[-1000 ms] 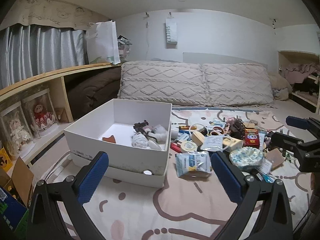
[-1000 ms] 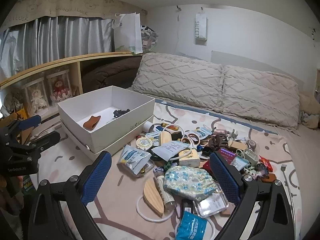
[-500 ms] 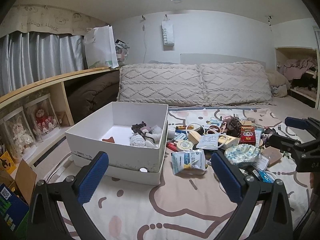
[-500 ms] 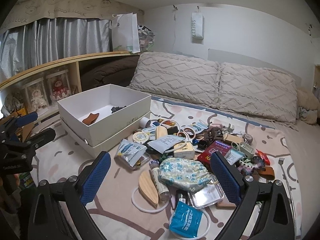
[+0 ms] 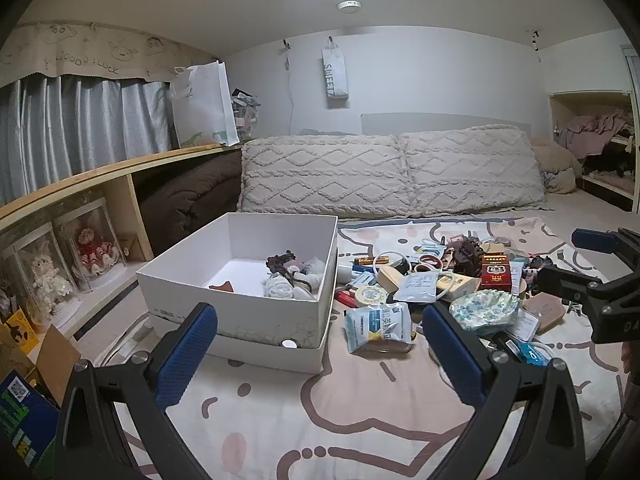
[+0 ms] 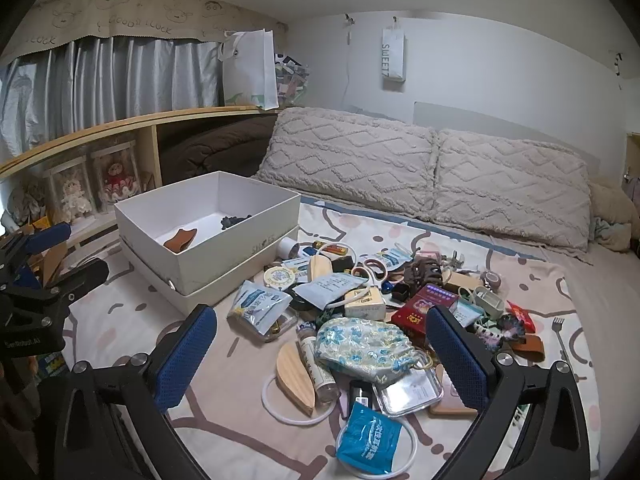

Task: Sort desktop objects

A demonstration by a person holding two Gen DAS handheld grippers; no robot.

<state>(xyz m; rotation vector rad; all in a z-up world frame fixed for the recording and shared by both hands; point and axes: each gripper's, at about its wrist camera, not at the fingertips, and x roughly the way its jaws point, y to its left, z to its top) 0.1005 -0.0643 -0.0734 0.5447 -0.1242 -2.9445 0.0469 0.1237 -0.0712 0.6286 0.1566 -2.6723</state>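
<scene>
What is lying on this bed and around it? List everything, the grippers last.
box: 1, white, open, on the bed's left side, in its lid
brown piece: 1, inside the box
floral pouch: 1, white and blue, front of the pile
wooden piece: 1, pale, left of the pouch
blue packet: 1, nearest edge of the pile
red box: 1, middle of the pile
pillows: 2, beige, against the wall
dolls: 2, in clear cases under the shelf
paper bag: 1, white, on the shelf
left gripper: 1, black with blue pads, open, empty
right gripper: 1, the same, open, empty
</scene>
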